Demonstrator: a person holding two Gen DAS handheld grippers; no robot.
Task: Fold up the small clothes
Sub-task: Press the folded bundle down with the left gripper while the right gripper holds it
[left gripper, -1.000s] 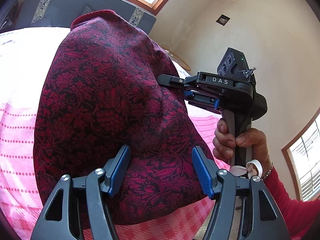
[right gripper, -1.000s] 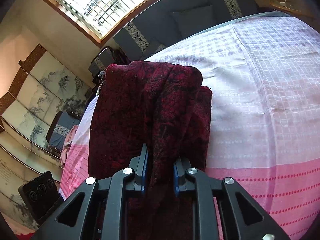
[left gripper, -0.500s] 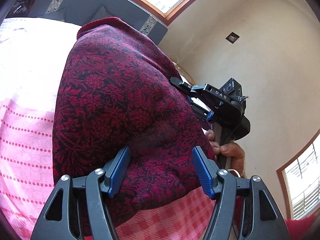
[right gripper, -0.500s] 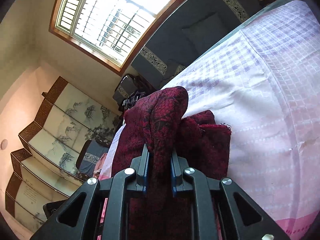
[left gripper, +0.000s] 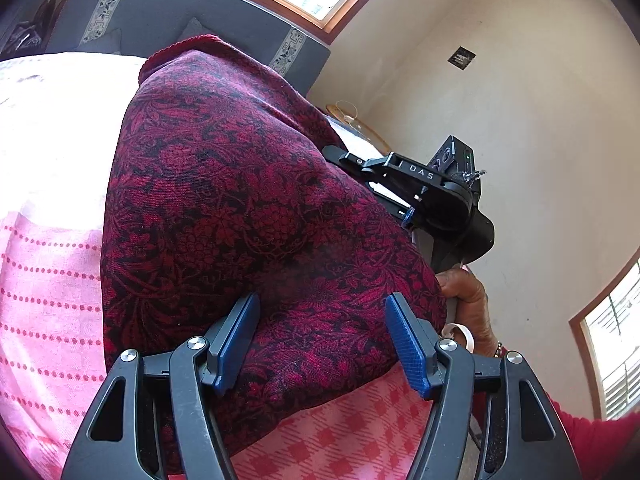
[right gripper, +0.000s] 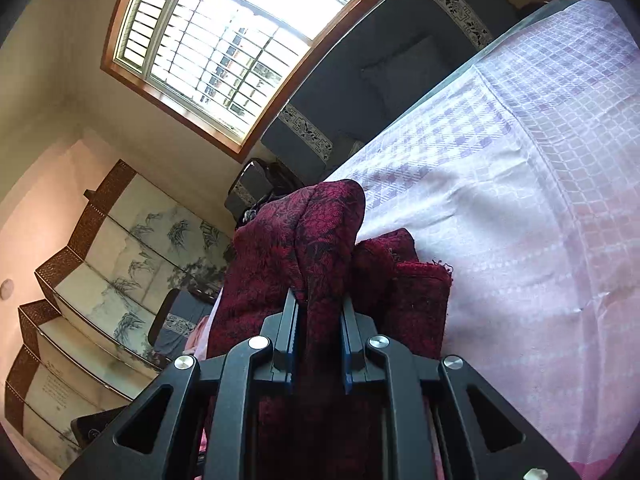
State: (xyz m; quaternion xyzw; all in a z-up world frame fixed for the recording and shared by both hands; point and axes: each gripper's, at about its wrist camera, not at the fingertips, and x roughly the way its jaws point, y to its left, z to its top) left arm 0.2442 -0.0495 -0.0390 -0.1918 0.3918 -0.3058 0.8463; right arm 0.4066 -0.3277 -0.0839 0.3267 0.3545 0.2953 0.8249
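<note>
A dark red garment with a black floral pattern [left gripper: 240, 208] lies bunched on the pink and white checked bedsheet [left gripper: 44, 288]. In the left wrist view my left gripper [left gripper: 320, 336] stands open over its near edge, the cloth spreading smooth between and past the blue pads [left gripper: 404, 340]. My right gripper [right gripper: 318, 300] is shut on a raised fold of the garment [right gripper: 320, 232], which stands up between its jaws. From the left wrist view, the right gripper [left gripper: 340, 158] reaches into the garment's far right side, held by a hand [left gripper: 464, 292].
A dark sofa [right gripper: 360, 92] stands beyond the bed under a barred window [right gripper: 224, 40]. A folding painted screen [right gripper: 100, 280] is at the left. A small round table [left gripper: 360, 124] stands by the wall. A red sleeve [left gripper: 592, 440] comes in at the lower right.
The right gripper has turned with the fold in it, so more window and wall show. A lower layer with its hem now shows beside the fold. The left gripper has barely moved.
</note>
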